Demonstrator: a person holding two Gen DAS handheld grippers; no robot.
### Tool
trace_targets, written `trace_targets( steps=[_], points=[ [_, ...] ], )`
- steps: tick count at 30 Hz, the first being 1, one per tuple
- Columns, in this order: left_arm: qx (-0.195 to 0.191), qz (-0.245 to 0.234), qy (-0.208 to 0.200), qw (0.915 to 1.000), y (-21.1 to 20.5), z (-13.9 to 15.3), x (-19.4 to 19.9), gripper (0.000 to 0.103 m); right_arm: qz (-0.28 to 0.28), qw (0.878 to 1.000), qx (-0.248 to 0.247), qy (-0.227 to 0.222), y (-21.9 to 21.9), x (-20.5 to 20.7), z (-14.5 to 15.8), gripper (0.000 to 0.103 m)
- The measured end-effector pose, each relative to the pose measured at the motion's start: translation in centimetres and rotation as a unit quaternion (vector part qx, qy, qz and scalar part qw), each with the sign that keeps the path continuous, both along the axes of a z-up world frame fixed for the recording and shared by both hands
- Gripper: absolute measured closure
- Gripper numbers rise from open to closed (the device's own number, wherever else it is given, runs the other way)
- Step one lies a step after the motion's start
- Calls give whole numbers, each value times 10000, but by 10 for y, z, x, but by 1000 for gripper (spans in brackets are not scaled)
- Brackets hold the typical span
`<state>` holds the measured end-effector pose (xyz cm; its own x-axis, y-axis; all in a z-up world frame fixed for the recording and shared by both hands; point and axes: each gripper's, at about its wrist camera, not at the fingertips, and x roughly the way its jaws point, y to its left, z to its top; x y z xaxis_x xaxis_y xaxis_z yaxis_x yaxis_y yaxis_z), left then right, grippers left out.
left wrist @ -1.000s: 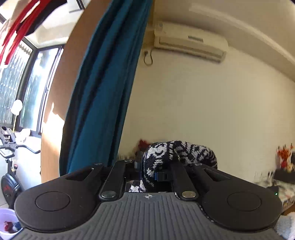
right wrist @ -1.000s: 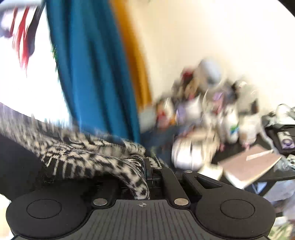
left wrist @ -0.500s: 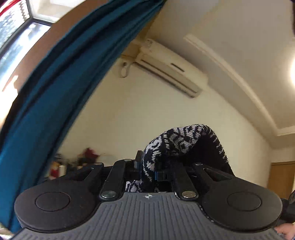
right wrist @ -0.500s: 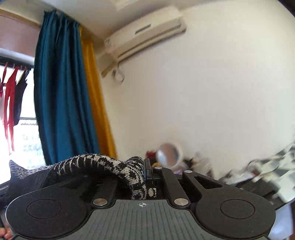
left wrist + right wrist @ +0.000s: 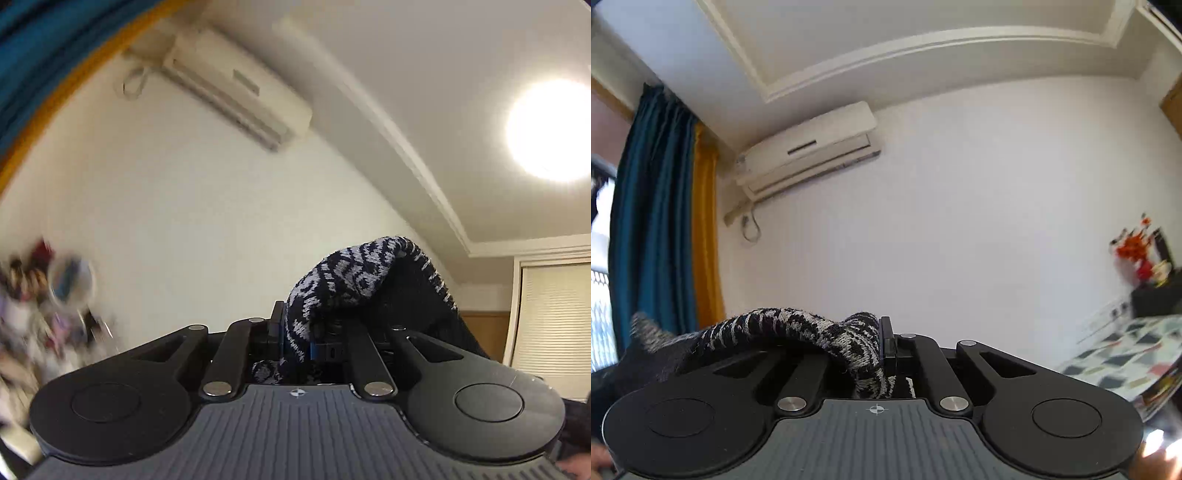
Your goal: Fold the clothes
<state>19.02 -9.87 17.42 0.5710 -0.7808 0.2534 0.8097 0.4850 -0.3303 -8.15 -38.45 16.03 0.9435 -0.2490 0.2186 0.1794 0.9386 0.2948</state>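
Both tools are raised and tilted up toward the wall and ceiling, each clamped on the same black-and-white knit garment (image 5: 354, 280). The left tool (image 5: 297, 338) pinches a fold of it that humps up and drapes off to the right; the right tool (image 5: 875, 354) pinches another part, with the knit trailing off to the left. The air conditioner (image 5: 809, 147) and blue curtain (image 5: 650, 221) fill the background (no folding surface shows in either view). This looks like the lift-and-spread step, with the garment held in the air between the two grips. Next, I judge, both tools must lower together with the grips held level, so the knit lands flat for a fold.
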Motion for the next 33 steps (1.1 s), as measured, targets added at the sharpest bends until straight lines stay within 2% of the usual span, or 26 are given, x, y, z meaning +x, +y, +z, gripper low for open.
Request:
trace_targets(
  steps=[2,4,7,10,16,20,23,27,29,33],
  points=[
    [154,-98,168,9997,-43,-3,-14,92,-124,9994,-254,192,-29,-33,-6,99],
    [140,-202,225,9994,-77,-6,-30,92,-228,9983,-425,340,-55,-66,-13,99],
    [33,-373,155,9992,-125,-18,-58,92,-351,9981,-279,423,-98,-101,-16,99],
    [-41,-682,292,9972,-171,-24,-70,92,-583,9970,-274,437,-136,-130,-11,99],
    [-9,-1454,579,9877,-258,-40,-70,92,-1265,9892,-581,461,-177,-178,-4,99],
    [-116,-1899,690,9793,-313,-53,-64,92,-1795,9809,-488,568,-210,-190,0,99],
    [-99,-2094,766,9748,-354,-66,-52,92,-2066,9759,-283,649,-242,-188,-2,99],
    [-23,-2209,910,9710,-404,-86,-16,92,-2248,9723,-175,609,-289,-161,-10,99],
    [-24,-2114,808,9740,-425,-89,8,92,-2245,9720,-224,651,-318,-135,-11,99],
    [63,-1791,329,9833,-480,-84,46,92,-2123,9744,-238,698,-394,-68,-2,99]
  ],
)
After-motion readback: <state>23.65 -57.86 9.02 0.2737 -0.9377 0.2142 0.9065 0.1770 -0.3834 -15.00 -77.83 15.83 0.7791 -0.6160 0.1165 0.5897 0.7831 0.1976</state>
